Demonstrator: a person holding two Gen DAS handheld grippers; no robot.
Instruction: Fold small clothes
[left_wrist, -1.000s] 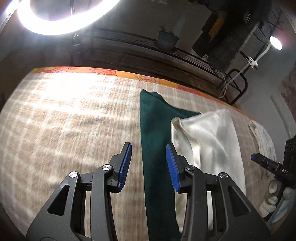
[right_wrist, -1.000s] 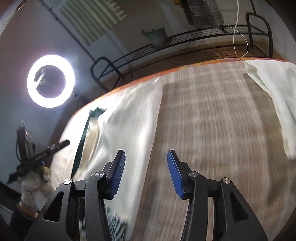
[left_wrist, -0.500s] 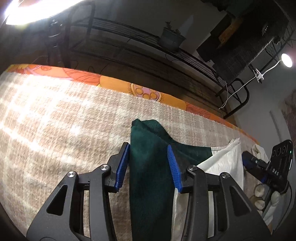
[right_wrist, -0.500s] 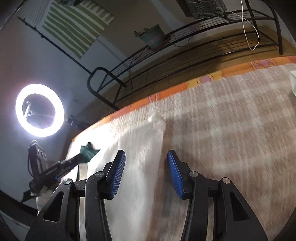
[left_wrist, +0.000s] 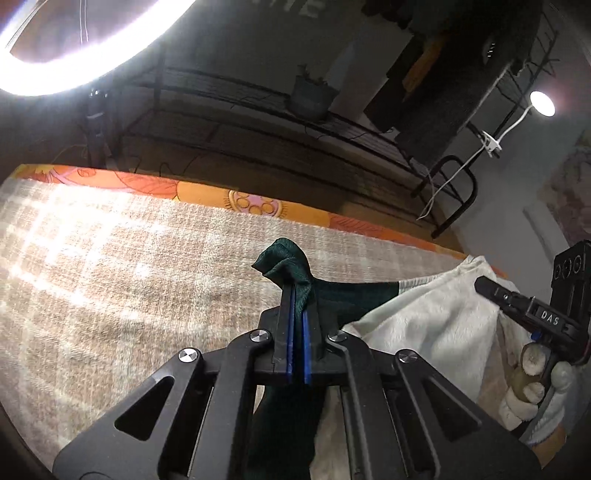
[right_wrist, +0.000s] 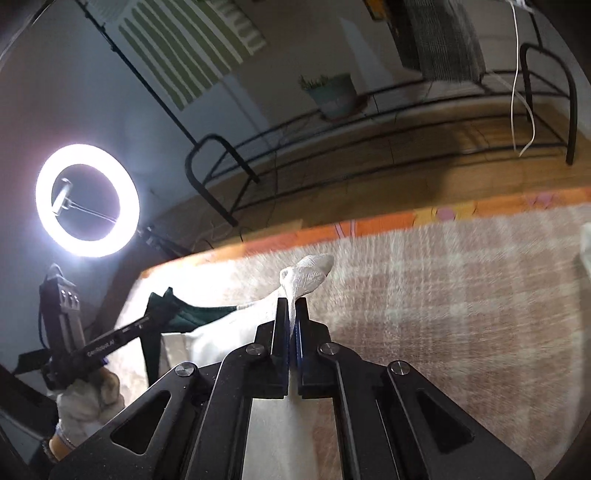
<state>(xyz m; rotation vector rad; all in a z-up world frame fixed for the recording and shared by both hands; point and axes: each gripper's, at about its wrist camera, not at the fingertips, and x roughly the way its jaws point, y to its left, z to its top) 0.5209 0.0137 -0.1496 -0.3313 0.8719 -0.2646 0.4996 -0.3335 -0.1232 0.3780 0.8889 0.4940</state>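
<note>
A: Left wrist view: left gripper (left_wrist: 295, 325) just clamped onto green corner (left_wrist: 286, 264); right gripper (right_wrist: 291, 325) onto white corner (right_wrist: 308, 271) of garment (left_wrist: 436, 325), above plaid surface (left_wrist: 129, 277).
B: Risk: thin pinches slipping under uneven pull, skewing fold.

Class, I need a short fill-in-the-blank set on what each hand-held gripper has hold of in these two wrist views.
1. The left hand-held gripper is shut on the dark ____ fabric.
2. The right hand-held gripper is shut on the ____ fabric.
3. Both fabrics lie on a ____ blanket.

Missing words: green; white; checked
</note>
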